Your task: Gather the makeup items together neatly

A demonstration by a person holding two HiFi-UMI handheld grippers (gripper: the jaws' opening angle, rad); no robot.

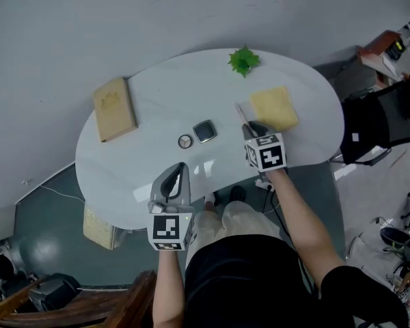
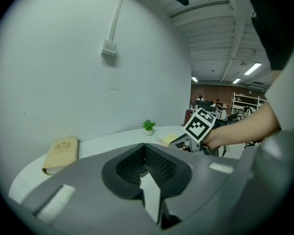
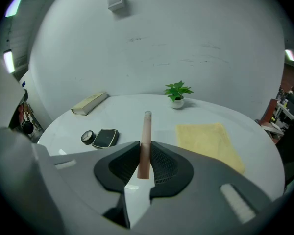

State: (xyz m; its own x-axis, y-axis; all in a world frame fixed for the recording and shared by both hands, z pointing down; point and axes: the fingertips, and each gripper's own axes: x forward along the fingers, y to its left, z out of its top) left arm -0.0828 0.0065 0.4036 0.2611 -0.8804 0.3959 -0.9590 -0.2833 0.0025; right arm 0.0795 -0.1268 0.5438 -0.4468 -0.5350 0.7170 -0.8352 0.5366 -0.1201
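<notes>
My right gripper [image 1: 251, 128] is shut on a slim pinkish-brown makeup pencil [image 3: 145, 141], which sticks out forward over the table toward the yellow cloth's left edge. A square dark compact [image 1: 205, 131] and a small round compact [image 1: 185, 141] lie side by side at the table's middle, left of that gripper; the right gripper view shows the square compact [image 3: 105, 137] and the round one [image 3: 87, 137] at lower left. My left gripper [image 1: 177, 178] hangs shut and empty over the table's near edge, below the compacts.
The white oval table [image 1: 157, 94] carries a tan book [image 1: 113, 108] at the far left, a small green plant [image 1: 243, 61] at the back, and a yellow cloth [image 1: 274, 108] at the right. A black chair [image 1: 379, 125] stands right of the table.
</notes>
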